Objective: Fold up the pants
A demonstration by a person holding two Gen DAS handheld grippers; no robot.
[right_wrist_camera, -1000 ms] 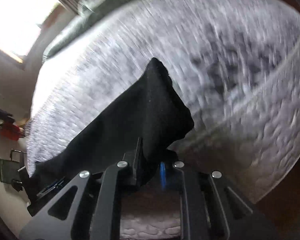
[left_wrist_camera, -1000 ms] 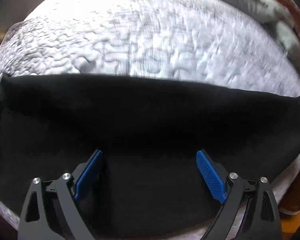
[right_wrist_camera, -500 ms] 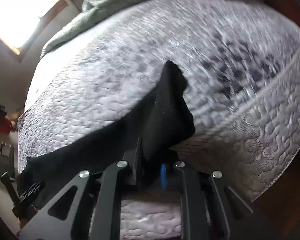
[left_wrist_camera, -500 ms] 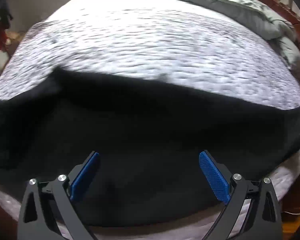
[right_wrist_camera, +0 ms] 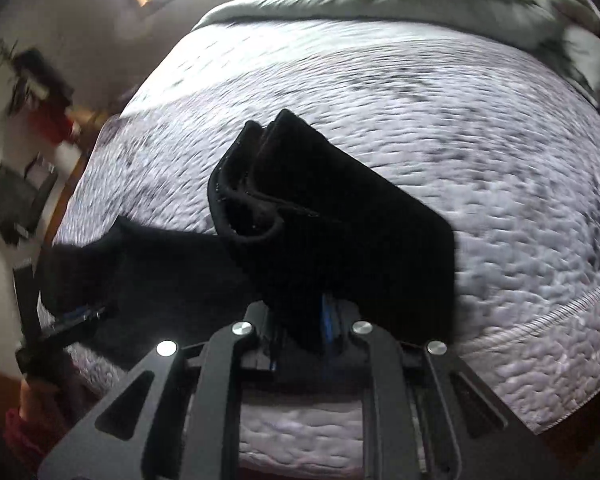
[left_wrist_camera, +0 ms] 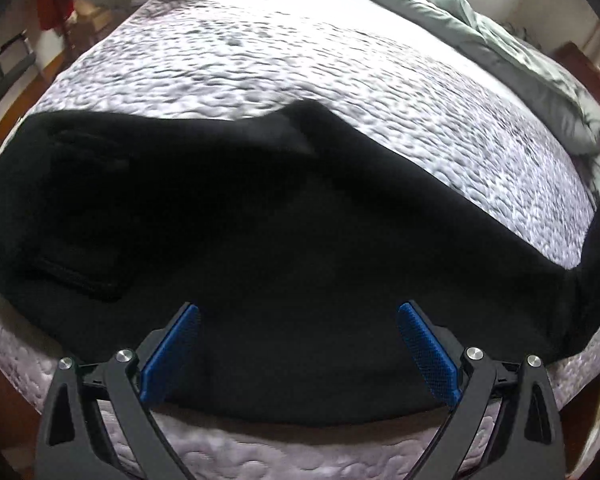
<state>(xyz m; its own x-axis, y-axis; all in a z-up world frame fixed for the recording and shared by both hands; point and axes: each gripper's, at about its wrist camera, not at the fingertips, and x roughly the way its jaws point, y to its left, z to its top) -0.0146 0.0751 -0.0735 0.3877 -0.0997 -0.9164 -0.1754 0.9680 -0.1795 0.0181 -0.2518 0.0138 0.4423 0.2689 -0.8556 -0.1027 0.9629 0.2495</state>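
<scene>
Right gripper (right_wrist_camera: pixel 300 320) pinches bunched pants (left_wrist_camera: pixel 280 240) cuffs at 12 o'clock; left gripper (left_wrist_camera: pixel 298 344) spread, empty over cloth; thick bundle could slip free, spoiling fold on mattress (left_wrist_camera: pixel 340 80).

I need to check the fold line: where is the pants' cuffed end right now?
In the right wrist view, the cuffed end is at centre, lifted above the quilted mattress, with the right gripper shut on the black pants.
</scene>
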